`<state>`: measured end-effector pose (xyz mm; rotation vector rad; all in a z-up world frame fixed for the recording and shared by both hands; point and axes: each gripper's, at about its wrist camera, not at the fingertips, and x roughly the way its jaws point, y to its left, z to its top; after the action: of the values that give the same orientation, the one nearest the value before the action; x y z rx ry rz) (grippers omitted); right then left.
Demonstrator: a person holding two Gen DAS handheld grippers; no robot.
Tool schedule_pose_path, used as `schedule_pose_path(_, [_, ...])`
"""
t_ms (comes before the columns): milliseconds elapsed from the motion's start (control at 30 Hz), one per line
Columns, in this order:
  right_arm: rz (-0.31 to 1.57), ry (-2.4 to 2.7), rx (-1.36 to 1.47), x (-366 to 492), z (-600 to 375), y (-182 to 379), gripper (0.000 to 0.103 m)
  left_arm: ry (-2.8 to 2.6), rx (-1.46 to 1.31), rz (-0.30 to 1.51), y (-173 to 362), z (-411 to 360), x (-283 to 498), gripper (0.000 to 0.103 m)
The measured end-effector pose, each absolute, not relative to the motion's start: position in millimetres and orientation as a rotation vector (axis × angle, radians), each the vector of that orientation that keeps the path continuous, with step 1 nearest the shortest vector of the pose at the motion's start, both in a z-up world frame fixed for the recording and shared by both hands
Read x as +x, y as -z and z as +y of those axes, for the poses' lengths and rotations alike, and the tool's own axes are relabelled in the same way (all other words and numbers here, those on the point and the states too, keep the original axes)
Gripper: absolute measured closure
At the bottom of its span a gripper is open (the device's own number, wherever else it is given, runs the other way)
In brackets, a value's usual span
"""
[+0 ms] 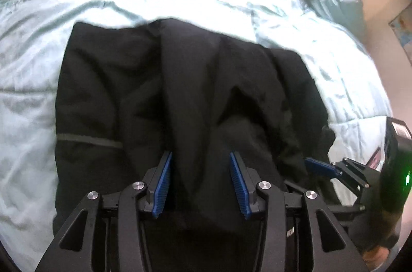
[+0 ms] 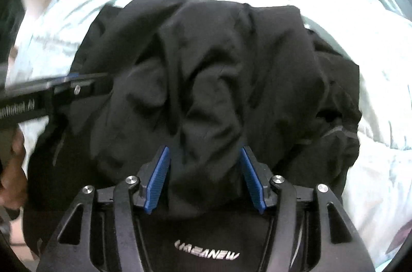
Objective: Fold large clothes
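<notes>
A pale green bed [image 1: 64, 96] carries a black jacket [image 1: 134, 81], bunched in folds across its middle. Both hand-held grippers point down over it: the left [image 1: 199, 183] stands open, the right [image 2: 204, 175] open with 2 blue pads [image 2: 158, 176] clear of cloth.

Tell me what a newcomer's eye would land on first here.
A crumpled black jacket lies mid-frame on a pale mint quilted bedspread that fills the background. Blue-padded jaws of the left hand-held gripper stand apart just above the cloth; the right hand-held gripper likewise, its jaws opening, above a white logo.
</notes>
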<state>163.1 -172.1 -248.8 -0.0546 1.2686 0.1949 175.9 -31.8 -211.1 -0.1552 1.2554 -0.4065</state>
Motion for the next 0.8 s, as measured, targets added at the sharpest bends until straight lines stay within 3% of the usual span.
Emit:
schedule_pose_path(133, [1.365,-0.177,-0.006,162.4,-171.8,284.3,0.043,0.367,-0.157,1.353,242.4,-33.3,179.6,0.057])
schedule_pose_path(300, [1.334,-0.206,0.106,152.9,-192.0,240.5,0.043,0.408,-0.147,1.274,187.1,-12.1,156.6,0.057])
schedule_pose_path(500, [1.295,-0.167,0.182,91.8,-242.8,206.1,0.039,0.392,-0.258,1.232,135.2,72.9,84.7,0.055])
schedule_pose_path(800, [1.331,-0.036,0.263,-10.9,-302.6,198.7,0.039,0.155,-0.481,1.299,154.5,198.9,-28.8,0.054])
